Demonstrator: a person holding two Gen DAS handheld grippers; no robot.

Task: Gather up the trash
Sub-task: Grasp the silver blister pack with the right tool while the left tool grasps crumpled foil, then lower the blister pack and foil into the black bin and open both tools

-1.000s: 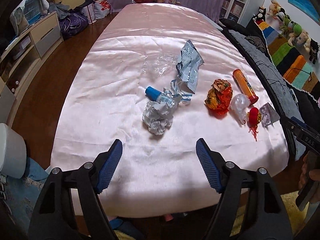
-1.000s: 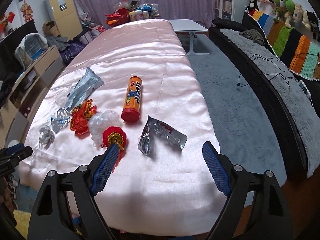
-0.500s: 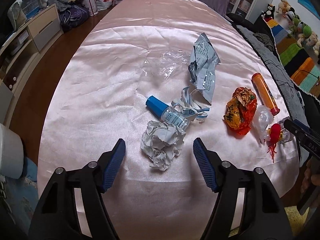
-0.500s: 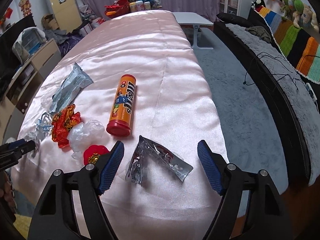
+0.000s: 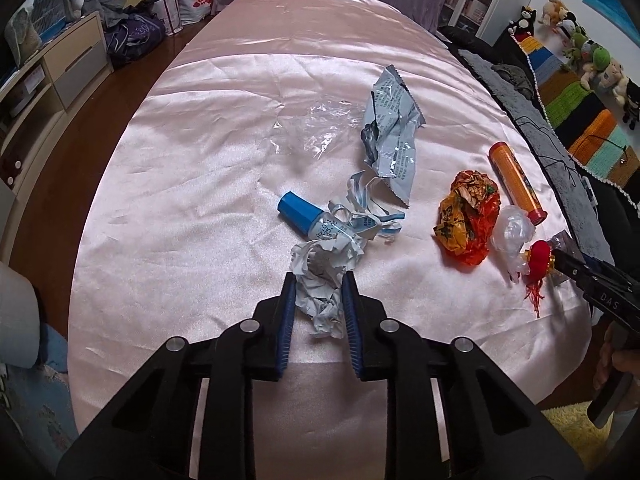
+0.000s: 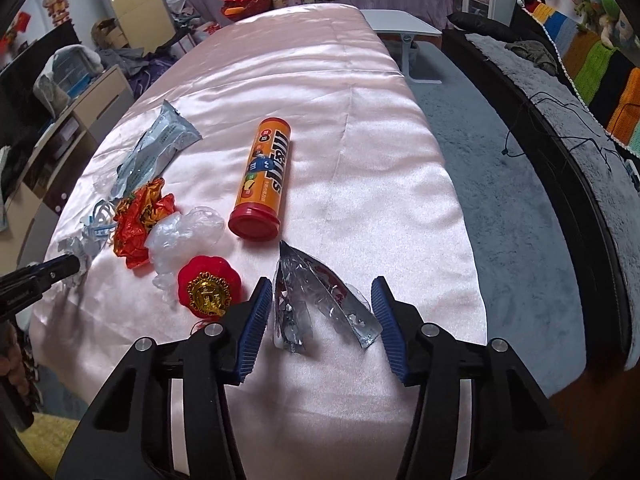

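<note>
The left tool (image 5: 319, 280) pinches a crumpled paper ball (image 5: 322, 276) on the pink table (image 5: 200, 184), while the right tool (image 6: 320, 296) stands spread around a silver foil wrapper (image 6: 316, 300) near the table's edge.

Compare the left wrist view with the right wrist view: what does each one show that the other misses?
Left wrist only: the left gripper shut on the crumpled paper ball, and the blue-capped bottle beyond it.

Right wrist only: the right gripper open around the silver foil wrapper, and the white side table.

Both: the orange M&M's tube, the red-orange wrapper, the red lantern ornament and the grey-blue pouch.
</note>
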